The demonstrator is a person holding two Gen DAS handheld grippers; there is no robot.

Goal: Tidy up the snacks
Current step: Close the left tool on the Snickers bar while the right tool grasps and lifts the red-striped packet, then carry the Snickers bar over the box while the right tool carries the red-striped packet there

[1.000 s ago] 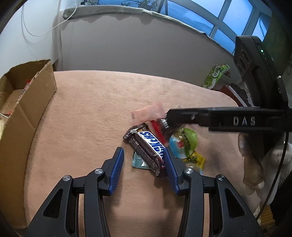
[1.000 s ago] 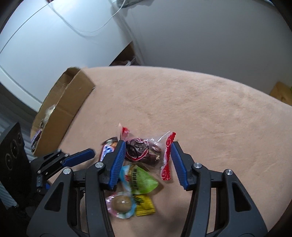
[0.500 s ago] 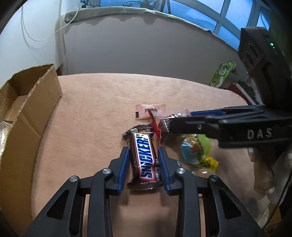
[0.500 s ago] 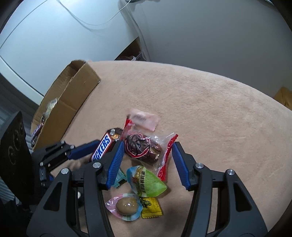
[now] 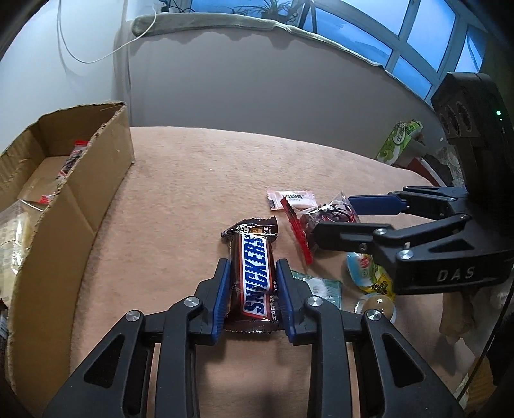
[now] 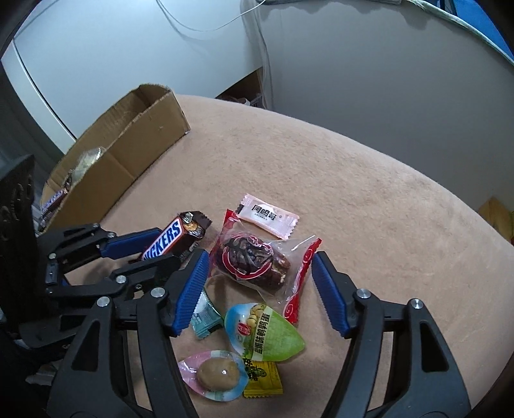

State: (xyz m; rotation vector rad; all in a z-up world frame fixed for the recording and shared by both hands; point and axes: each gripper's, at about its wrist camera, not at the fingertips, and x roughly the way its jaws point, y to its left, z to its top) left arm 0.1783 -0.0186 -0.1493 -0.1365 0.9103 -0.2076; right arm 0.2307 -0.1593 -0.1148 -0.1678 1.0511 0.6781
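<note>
Snickers bar (image 5: 255, 278) pinched lengthwise in level left claw (image 5: 253, 286)

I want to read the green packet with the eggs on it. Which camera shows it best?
The right wrist view. There the green egg packet lies whole and near, its print facing the camera. In the left wrist view the right gripper covers most of it, so only an edge peeks out.

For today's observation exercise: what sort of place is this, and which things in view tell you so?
Probably a room in a home. A soft beige cloth-covered surface holds loose snacks, a cardboard box stands at its edge, and a curved window with a potted plant runs behind.
</note>
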